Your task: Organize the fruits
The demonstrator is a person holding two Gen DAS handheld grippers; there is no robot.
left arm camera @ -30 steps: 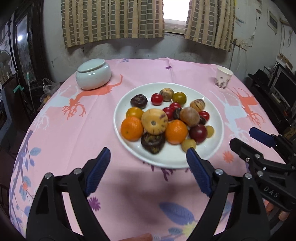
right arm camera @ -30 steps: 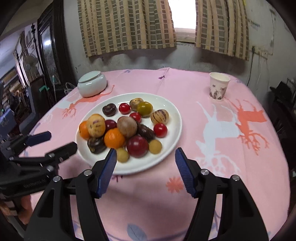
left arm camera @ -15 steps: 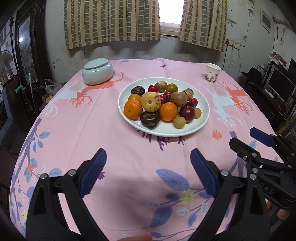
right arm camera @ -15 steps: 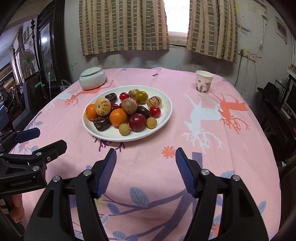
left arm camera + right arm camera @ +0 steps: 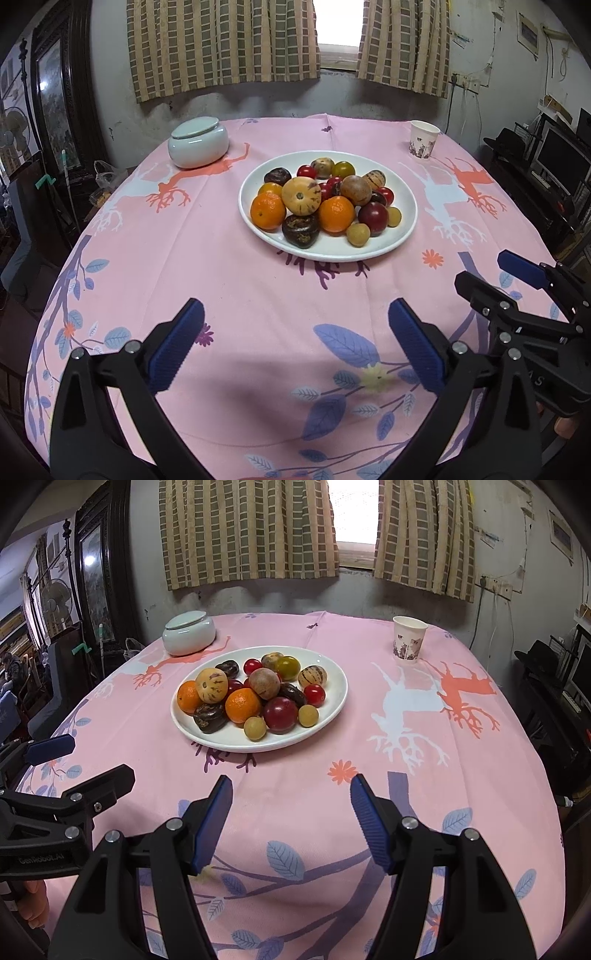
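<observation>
The round table (image 5: 229, 280) fills most of what I see, and its pink cloth has deer and leaves printed on it. In the middle of the table stands a white plate (image 5: 404, 236) with the fruits (image 5: 325, 201) piled together on it: two oranges (image 5: 268, 211), a pale yellow striped fruit (image 5: 301, 195), a dark brown one (image 5: 300, 230) at the front, a dark red plum (image 5: 373, 218), some small red tomatoes and two small yellow-green ones. Behind the plate on the left sits a pale green lidded jar (image 5: 198, 142), and on the right, well apart, a paper cup (image 5: 424, 141).

My left gripper (image 5: 295, 343) hangs over the near part of the cloth with its jaws opening, very wide, and nothing is between them. My right gripper (image 5: 291, 821) is beside it, its jaws about half apart and also empty. Both are well apart from the plate. Below the grippers I think I see my fingertips (image 5: 35, 904), but the edge is too dark to be sure
</observation>
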